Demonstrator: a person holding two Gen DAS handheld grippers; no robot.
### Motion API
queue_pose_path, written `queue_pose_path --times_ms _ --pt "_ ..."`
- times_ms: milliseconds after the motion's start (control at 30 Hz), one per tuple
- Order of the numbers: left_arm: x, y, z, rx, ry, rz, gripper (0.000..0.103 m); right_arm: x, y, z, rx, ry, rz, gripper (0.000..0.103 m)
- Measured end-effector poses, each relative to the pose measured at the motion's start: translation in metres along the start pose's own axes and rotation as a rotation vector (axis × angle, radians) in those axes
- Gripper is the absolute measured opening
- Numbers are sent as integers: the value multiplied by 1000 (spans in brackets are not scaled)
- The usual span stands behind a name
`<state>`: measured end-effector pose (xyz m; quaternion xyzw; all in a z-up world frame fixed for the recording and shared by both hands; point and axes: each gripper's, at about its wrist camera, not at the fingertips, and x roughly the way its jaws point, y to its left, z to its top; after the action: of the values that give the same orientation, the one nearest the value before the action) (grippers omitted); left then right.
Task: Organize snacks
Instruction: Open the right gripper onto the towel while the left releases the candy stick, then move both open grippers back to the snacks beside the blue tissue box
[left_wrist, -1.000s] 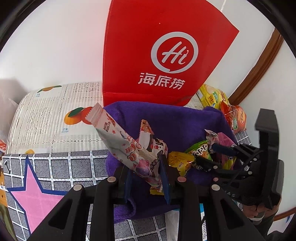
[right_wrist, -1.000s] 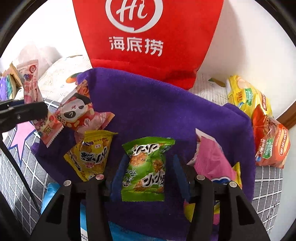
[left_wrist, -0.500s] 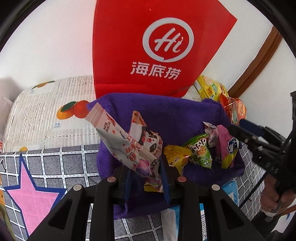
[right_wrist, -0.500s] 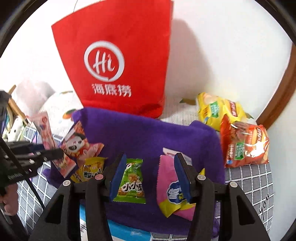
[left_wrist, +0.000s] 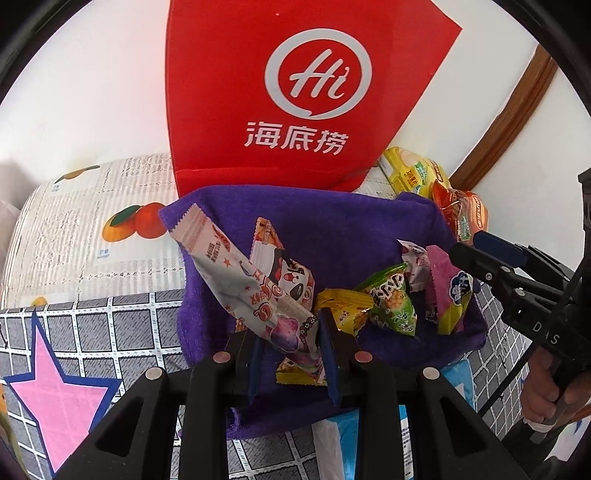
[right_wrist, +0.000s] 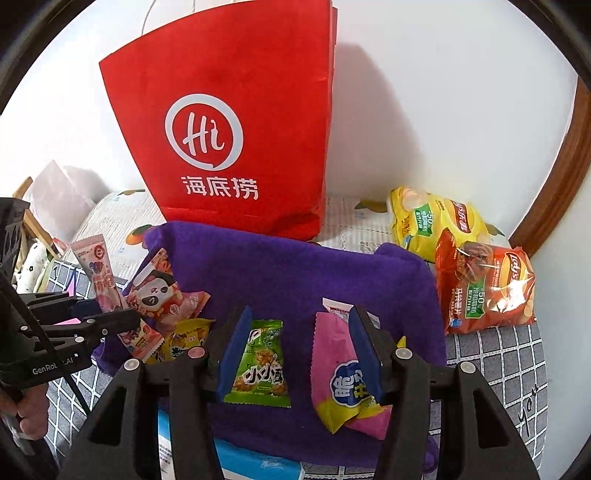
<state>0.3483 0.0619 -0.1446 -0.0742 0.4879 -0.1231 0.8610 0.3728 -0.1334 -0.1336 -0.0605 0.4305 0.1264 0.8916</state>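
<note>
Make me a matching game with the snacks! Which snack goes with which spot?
Things:
1. long pink-and-white packet
2. green packet
3. orange chip bag
4. red paper bag

Places:
A. standing behind the purple towel
B. pinched in the left gripper
C. off the towel, right side, by the yellow chip bag
D. lying on the towel under the open right gripper

Pairs: 1-B, 2-D, 3-C, 4-A

Things we can only see part of

The red bag (left_wrist: 310, 92) has its top cut off. A blue packet (right_wrist: 258, 461) hides under the purple towel (right_wrist: 295, 273). The yellow packet (left_wrist: 343, 314) sits partly behind the left gripper (left_wrist: 291, 354).
</note>
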Motion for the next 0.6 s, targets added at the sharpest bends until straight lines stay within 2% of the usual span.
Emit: queue_pose_path --times_ms 233,300,367,533,600 --pt "3 2 1 0 13 12 31 3 4 -2 -11 10 0 55" --pt "3 3 1 -3 17 9 44 3 5 -3 -13 10 1 55" --pt "3 3 2 -5 22 13 51 3 5 -3 -14 11 3 55" --pt "-4 0 3 7 0 9 60 2 7 -3 -22 6 6 55" --pt "-10 -2 4 17 -13 11 67 -1 6 -2 -17 -1 7 55"
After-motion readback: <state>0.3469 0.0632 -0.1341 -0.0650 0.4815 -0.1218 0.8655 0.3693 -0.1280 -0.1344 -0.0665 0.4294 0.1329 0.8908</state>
